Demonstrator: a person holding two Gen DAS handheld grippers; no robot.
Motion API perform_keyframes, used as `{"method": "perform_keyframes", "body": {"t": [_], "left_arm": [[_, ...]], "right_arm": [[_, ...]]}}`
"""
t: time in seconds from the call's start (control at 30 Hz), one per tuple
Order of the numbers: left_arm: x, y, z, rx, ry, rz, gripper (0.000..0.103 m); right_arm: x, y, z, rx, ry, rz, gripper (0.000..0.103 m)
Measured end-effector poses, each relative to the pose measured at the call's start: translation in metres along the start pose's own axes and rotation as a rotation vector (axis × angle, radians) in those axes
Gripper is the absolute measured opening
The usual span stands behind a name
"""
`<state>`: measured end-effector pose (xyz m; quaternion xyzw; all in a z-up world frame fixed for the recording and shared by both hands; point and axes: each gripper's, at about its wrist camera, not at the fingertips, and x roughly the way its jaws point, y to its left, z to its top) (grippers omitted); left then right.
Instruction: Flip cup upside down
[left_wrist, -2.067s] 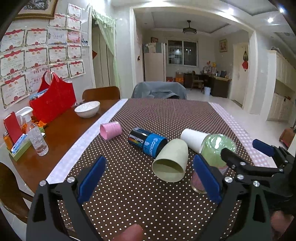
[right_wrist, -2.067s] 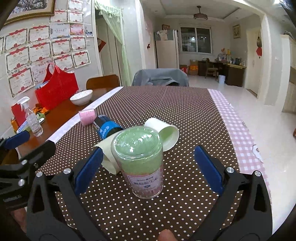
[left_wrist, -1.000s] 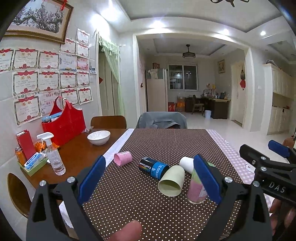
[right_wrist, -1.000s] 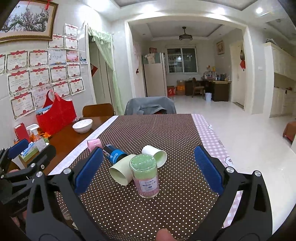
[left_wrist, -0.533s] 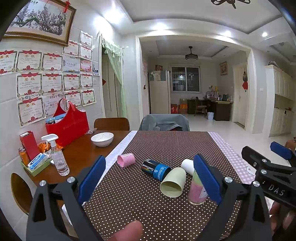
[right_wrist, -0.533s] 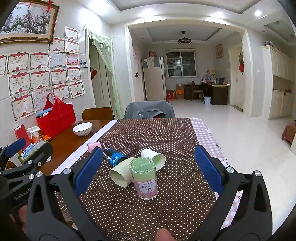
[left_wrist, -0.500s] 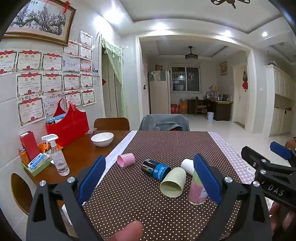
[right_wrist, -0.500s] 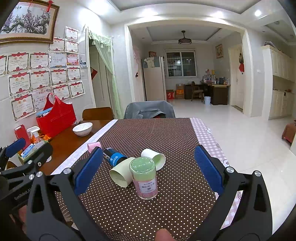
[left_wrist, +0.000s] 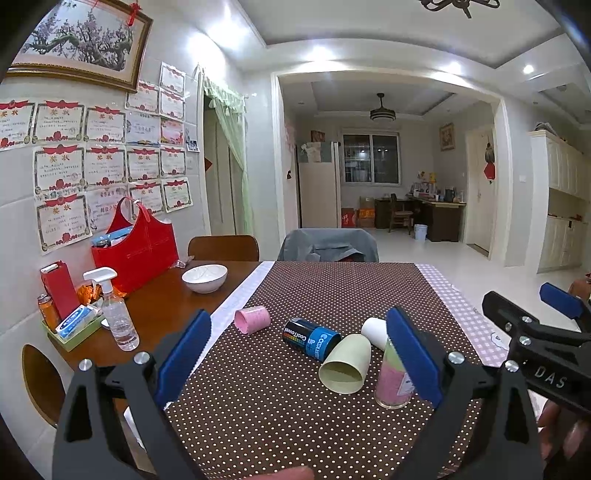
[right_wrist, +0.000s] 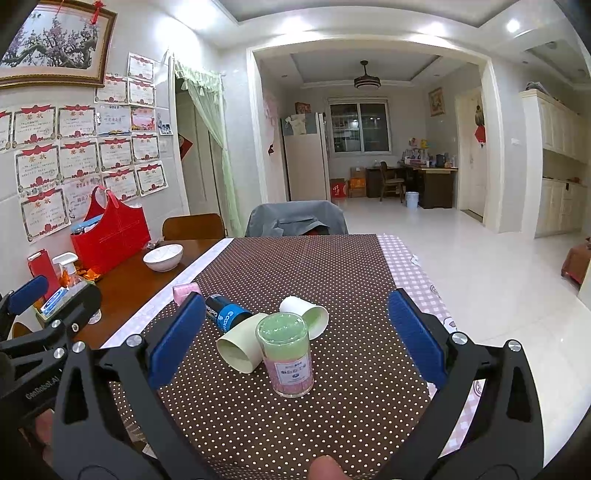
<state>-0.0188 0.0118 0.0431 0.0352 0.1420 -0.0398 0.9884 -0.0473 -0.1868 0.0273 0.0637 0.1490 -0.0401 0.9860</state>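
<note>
A pink cup with a green flat end on top (right_wrist: 289, 355) stands on the brown dotted cloth (right_wrist: 306, 266); in the left wrist view this pink cup (left_wrist: 392, 374) is partly behind a blue pad. Touching it, a pale green cup (right_wrist: 241, 349) (left_wrist: 346, 365) lies on its side, mouth toward me. A white cup (right_wrist: 305, 315) (left_wrist: 372, 328), a blue-black can (left_wrist: 312, 338) and a small pink cup (left_wrist: 253, 319) also lie on their sides. My right gripper (right_wrist: 295, 336) is open, held back from the cups. My left gripper (left_wrist: 299, 354) is open and empty.
A white bowl (left_wrist: 204, 277), a spray bottle (left_wrist: 117, 315), a red bag (left_wrist: 135, 251) and a tray of small items sit on bare wood at the left. Chairs stand at the table's far end. The checked cloth edge (right_wrist: 413, 280) runs along the right, with floor beyond.
Both grippers have drawn back and risen from the cups. The right gripper, which was open around the standing pink cup, is now well clear of it. The cups have not moved.
</note>
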Motion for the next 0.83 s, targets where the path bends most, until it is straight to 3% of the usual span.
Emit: {"method": "perform_keyframes", "body": {"t": [0.83], "left_arm": [[0.0001,0.0050,0.0017,-0.014,-0.004,0.013,0.094]], "right_arm": [[-0.0012,0.0031,-0.0003,-0.004,0.004,0.011,0.097]]}}
